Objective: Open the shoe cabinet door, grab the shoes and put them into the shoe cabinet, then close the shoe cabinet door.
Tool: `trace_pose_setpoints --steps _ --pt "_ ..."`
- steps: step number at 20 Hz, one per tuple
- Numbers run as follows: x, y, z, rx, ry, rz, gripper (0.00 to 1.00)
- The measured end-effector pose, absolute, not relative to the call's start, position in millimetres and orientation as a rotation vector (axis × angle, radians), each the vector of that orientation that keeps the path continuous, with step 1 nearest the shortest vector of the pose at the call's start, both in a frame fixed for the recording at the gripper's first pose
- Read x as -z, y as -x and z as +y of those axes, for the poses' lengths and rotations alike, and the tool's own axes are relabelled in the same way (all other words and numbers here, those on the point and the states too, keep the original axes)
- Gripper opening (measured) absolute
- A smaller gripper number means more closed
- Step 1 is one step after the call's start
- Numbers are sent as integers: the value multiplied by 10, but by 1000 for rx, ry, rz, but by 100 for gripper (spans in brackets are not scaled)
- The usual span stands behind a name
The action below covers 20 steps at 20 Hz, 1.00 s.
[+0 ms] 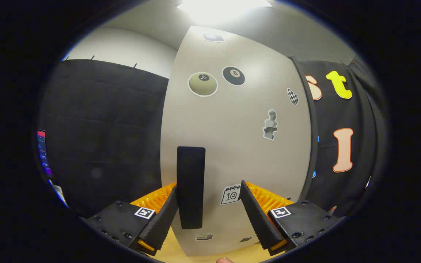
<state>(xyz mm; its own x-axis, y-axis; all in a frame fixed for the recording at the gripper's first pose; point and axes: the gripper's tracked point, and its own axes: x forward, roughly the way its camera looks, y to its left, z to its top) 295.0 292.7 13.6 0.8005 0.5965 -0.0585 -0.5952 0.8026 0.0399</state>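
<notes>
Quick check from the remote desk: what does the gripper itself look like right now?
The gripper has two wedge-shaped jaws with ribbed inner faces. Each sits on a black block with screws and a square black-and-white marker. Orange ribbed parts show behind the jaws.

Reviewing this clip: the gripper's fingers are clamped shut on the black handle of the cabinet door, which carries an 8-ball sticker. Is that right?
Not quite. In the gripper view the gripper is open: the black handle sits between its fingers beside the left one, well apart from the right. The cabinet door does carry an 8-ball sticker.
</notes>
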Motion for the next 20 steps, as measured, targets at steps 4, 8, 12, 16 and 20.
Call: trace_pose_setpoints --steps 4,8,12,16,20 --pt "-115 -3205 3274 -607 0 56 99" --pt "-83 -3415 3524 -544 10 59 99" --pt "-8 -3636 3671 -493 -55 103 99" --pt "85 -3855 3750 -470 -126 143 99" --pt "-14 -3707 3698 -455 -201 158 100"
